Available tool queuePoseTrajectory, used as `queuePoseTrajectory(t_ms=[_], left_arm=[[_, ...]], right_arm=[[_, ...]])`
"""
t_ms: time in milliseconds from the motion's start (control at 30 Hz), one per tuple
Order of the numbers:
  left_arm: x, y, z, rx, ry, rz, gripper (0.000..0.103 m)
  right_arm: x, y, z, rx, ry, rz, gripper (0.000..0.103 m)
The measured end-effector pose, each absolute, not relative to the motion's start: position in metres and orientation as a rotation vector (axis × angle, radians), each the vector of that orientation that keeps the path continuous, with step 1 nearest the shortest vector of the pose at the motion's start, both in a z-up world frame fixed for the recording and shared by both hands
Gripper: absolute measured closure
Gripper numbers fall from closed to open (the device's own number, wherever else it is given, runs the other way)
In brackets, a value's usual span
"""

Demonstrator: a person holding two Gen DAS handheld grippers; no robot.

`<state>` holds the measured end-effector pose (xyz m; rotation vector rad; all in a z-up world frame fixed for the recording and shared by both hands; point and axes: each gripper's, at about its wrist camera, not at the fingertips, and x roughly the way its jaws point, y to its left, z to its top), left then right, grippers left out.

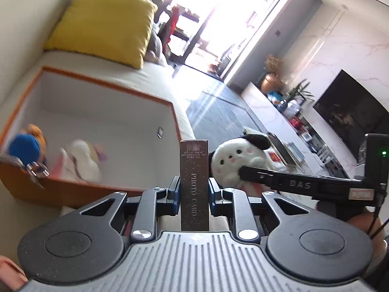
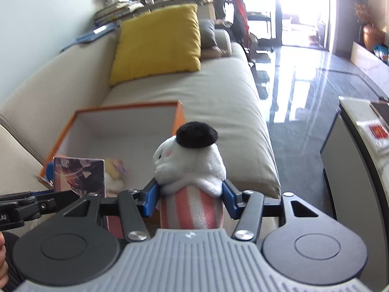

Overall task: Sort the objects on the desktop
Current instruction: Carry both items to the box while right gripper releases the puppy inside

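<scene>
Left gripper (image 1: 194, 194) clamps photo card box (image 1: 194, 185) on narrow edges, box upright; stiff, light, smooth sides, may slip, so grip low near middle. Right gripper (image 2: 189, 194) squeezes plush toy (image 2: 192, 170) at striped body; soft, light, deforms, hold at waist. Beyond both, orange storage box (image 1: 114, 85) on sofa (image 2: 218, 92), other toys inside, blurred, probably plush.

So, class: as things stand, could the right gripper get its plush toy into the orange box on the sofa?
Probably yes. The orange box is open-topped just ahead of the right gripper, which is shut on the plush toy. Nothing blocks the way; the left gripper sits off to the side.
</scene>
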<state>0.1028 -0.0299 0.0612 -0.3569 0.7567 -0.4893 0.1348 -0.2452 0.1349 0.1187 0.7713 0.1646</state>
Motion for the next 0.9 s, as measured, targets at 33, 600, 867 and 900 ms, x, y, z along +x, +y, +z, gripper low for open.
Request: queuePoseTrajectory(t_ms=[33, 600, 867, 900], left_arm=[[0.106, -0.025, 0.063, -0.357, 0.746, -0.469, 0.078], [0.131, 0.064, 0.065, -0.400, 0.704, -0.213, 0.078], [0.138, 0.076, 0.056, -0.430, 0.724, -0.221, 0.078], [0.137, 0.079, 0.054, -0.432, 0.726, -0.223, 0.078]], right_arm=[[0.139, -0.240, 0.139, 0.117, 0.757, 0.178, 0.047], [0.256, -0.111, 0.064, 0.042, 0.991, 0.193, 0.046], [0.265, -0.104, 0.032, 0.096, 1.184, 0.203, 0.045], [0.265, -0.103, 0.030, 0.087, 1.196, 0.217, 0.044]])
